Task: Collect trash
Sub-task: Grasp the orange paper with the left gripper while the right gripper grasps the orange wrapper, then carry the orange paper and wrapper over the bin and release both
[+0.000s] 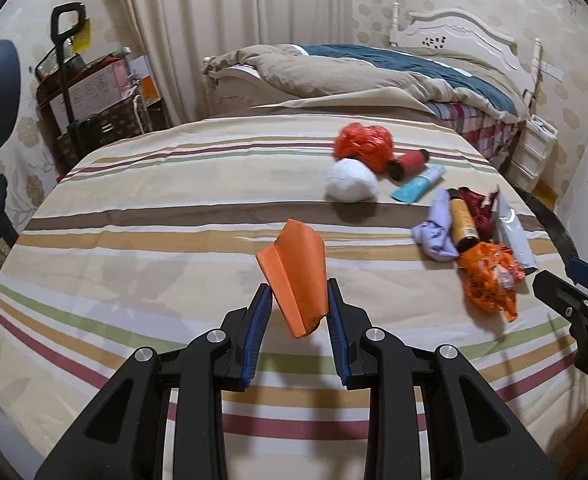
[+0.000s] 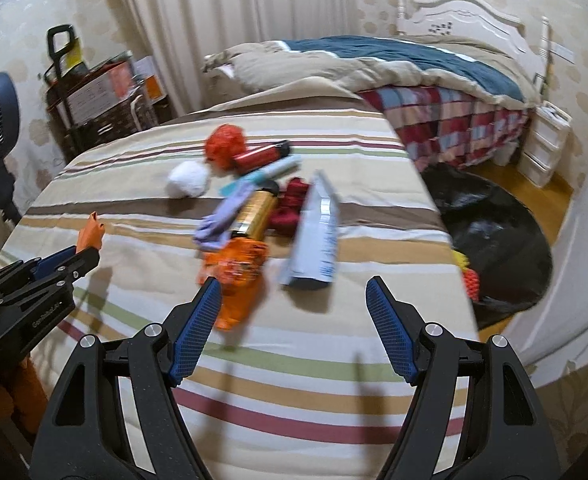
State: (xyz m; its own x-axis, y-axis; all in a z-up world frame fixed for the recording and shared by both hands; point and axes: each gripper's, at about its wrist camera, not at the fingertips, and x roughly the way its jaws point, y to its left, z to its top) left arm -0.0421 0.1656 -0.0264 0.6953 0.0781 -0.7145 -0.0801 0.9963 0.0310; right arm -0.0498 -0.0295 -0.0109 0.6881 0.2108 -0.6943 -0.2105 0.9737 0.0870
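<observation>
Holding a folded orange paper [image 1: 295, 276] between its blue pads, the left gripper [image 1: 297, 304] hovers above the striped bedspread [image 1: 134, 240]; jaws pinching the paper near its lower end, most of it sticking up free. Right gripper [image 2: 292, 300] jaws spread wide, nothing between them, poised over the near edge of the trash pile.

Remaining trash lies right of centre on the bedspread: crumpled orange wrapper [image 2: 238, 276] nearest, white pouch [image 2: 315, 236], yellow bottle [image 2: 256, 212], lilac cloth [image 2: 224, 216], white ball [image 2: 188, 180], red bag [image 2: 224, 146] farthest.

Judgement: grip is shallow, so carry the paper level and slow, no jerks. Black bag [image 2: 497, 232] on the floor beyond the right bed edge looks like the drop point.

Room: left half of the bedspread is bare. Right gripper sits between the paper and the bag; route behind it.
</observation>
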